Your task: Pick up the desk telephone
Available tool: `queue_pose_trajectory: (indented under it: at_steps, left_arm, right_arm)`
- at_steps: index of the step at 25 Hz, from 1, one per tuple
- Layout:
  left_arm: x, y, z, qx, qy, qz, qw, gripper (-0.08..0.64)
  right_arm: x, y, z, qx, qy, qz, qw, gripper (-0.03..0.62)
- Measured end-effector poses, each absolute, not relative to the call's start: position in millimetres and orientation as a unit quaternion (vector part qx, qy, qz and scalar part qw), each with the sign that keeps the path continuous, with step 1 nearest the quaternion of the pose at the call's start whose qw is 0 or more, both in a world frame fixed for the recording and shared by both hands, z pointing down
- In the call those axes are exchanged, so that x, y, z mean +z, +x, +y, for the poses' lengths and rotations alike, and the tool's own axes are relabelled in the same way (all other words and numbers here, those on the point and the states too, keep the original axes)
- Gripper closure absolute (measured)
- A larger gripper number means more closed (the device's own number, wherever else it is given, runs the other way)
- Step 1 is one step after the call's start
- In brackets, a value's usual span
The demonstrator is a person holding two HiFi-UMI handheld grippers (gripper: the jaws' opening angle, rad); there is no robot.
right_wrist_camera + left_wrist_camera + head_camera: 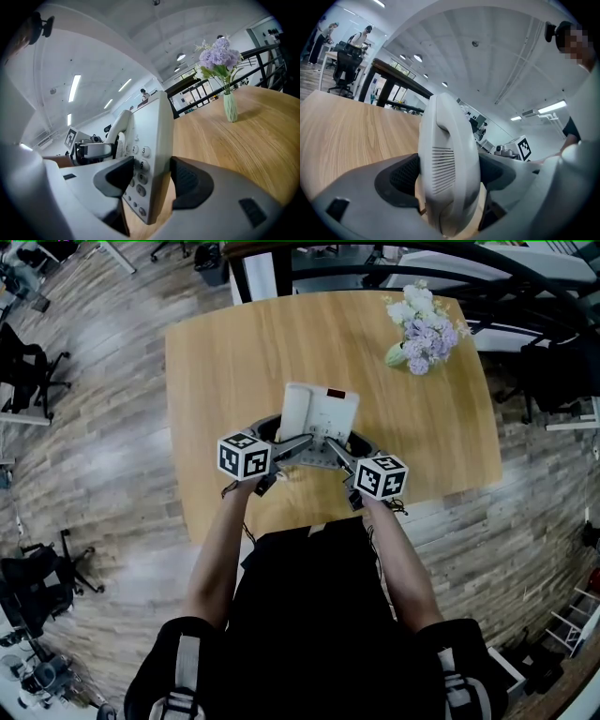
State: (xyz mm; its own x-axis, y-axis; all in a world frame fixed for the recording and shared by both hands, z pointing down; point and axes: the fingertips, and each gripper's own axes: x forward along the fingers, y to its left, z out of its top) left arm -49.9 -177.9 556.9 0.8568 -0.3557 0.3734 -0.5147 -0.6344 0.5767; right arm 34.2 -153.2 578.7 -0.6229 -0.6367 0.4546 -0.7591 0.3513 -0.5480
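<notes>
Between the dark pads of my left gripper (pixel 449 180) sits the white handset (pixel 447 140) of the telephone (pixel 321 412). Both pads press against it, and its slotted grille faces the left one. On my right gripper (pixel 152 180) the jaws pinch the right edge of the telephone's body. One pad lies on the keypad (pixel 138 164) face (I can read 2, 3 and 6 beside it) and the other on the opposite face.

From the head view, both grippers reach in from the near side and converge on the telephone's near end. Their marker cubes, left (pixel 244 456) and right (pixel 381 475), are just behind. The telephone is at the near middle of the wooden table (pixel 225 352), handset along its left side. I cannot tell whether it rests on the wood or hangs just clear.

Well apart from it, at the far right corner, stands a vase of pale purple flowers (pixel 422 329). Office chairs (pixel 28 371) stand on the plank floor to the left.
</notes>
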Motion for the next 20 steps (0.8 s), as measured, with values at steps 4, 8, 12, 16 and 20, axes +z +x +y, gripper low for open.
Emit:
queue_pose_trajectory:
  at_steps: [4,8,12,16,20]
  left_arm:
    - [544.3,-51.0,-175.2,0.108,0.903,-0.241,0.339,0.169]
    - [530.5,-48.9,-172.7,0.103,0.910,-0.239,0.322,0.169]
    - [521.5,-47.2,-167.6,0.101,0.915,-0.237,0.311,0.169]
    - [515.2,-50.4,-167.4,0.091,0.916,-0.240,0.308,0.169]
    - [509.6,-54.5,-166.0,0.086,0.917,-0.244,0.304,0.169]
  right_arm:
    - [567.4,32.9,-149.4,0.368,0.434,-0.819,0.072,0.339]
    - [555.6,34.3,-144.9,0.358,0.443,-0.820,0.062,0.339]
    - [546.3,35.7,-140.7,0.345,0.446,-0.823,0.062,0.339]
    - [538.4,33.5,-141.9,0.331,0.447,-0.829,0.064,0.339]
    - [531.3,30.0,-141.7,0.321,0.446,-0.833,0.065,0.339]
